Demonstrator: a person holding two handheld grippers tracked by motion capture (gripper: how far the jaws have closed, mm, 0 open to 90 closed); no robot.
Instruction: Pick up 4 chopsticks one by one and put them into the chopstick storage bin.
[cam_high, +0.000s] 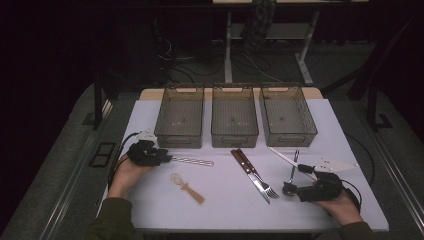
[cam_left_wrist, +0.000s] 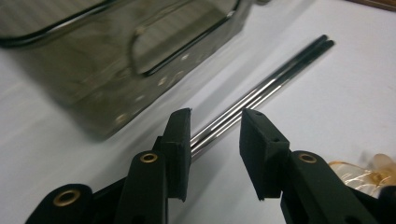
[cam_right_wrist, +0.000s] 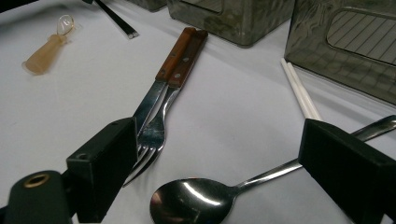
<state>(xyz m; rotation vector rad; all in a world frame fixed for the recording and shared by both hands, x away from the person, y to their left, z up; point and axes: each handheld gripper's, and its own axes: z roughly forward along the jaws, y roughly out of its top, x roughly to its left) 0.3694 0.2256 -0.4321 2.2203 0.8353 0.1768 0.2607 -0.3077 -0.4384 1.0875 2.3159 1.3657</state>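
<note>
A pair of metal chopsticks (cam_high: 192, 161) lies on the white table (cam_high: 225, 205) in front of the left bin (cam_high: 180, 117). My left gripper (cam_high: 166, 159) is at their left end. In the left gripper view the chopsticks (cam_left_wrist: 261, 88) run between my open jaws (cam_left_wrist: 215, 140), close to the left pad and resting on the table. My right gripper (cam_high: 296, 190) stands wide open at the front right, with the bowl of a metal spoon (cam_right_wrist: 196, 198) lying between its jaws (cam_right_wrist: 219, 154), untouched.
Three wire-mesh bins stand in a row at the back: left, middle (cam_high: 234, 117) and right (cam_high: 287, 115). A wooden-handled knife (cam_high: 245, 167) and fork (cam_right_wrist: 159, 126) lie side by side. White chopsticks (cam_high: 282, 156) and a clear plastic spoon (cam_high: 186, 186) also lie on the table.
</note>
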